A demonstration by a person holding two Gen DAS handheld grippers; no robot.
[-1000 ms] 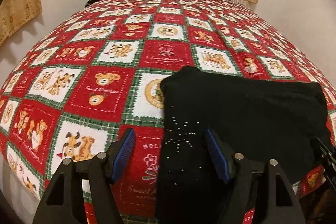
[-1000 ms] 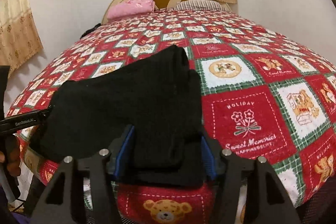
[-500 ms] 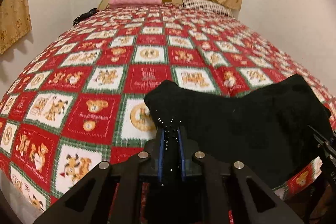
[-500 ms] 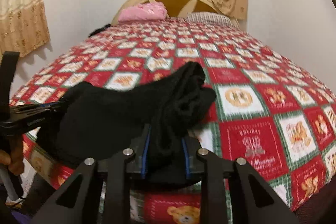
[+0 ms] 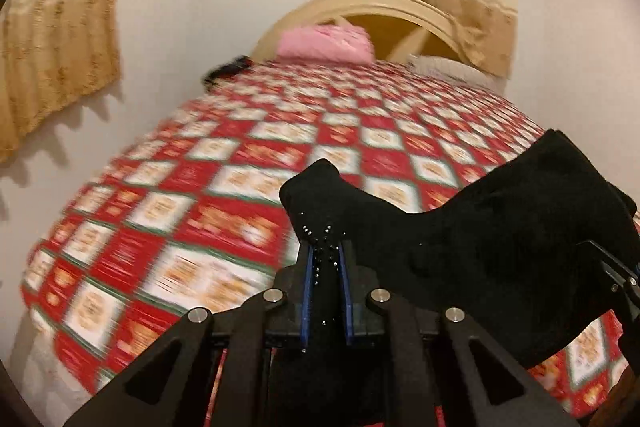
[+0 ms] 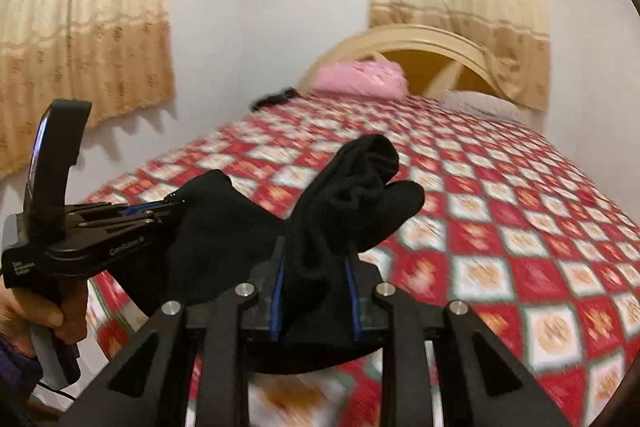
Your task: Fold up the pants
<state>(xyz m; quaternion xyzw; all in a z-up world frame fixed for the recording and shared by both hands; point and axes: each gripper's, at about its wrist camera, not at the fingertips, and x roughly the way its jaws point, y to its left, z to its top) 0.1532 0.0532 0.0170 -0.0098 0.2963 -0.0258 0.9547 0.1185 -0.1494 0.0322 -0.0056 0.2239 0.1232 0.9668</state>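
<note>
The black pants [image 5: 500, 223] hang lifted above the bed's near edge, stretched between both grippers. My left gripper [image 5: 325, 267] is shut on the end with small shiny studs. My right gripper [image 6: 316, 267] is shut on the other bunched end of the pants [image 6: 352, 187]. In the right wrist view the left gripper [image 6: 176, 205] shows at the left, gripping the cloth, with a hand on its handle. In the left wrist view the edge of the right gripper [image 5: 616, 267] shows at the far right.
The bed has a red, white and green teddy-bear quilt [image 5: 248, 179]. A pink folded cloth [image 5: 326, 43] and a pale pillow [image 5: 448, 69] lie by the cream headboard [image 5: 384, 7]. A dark item [image 5: 228, 71] lies at the far left corner. Curtains hang on the walls.
Both grippers closed on the pants' ends and lifted them off the quilt. The cameras have tilted up, showing more of the walls and curtains.
</note>
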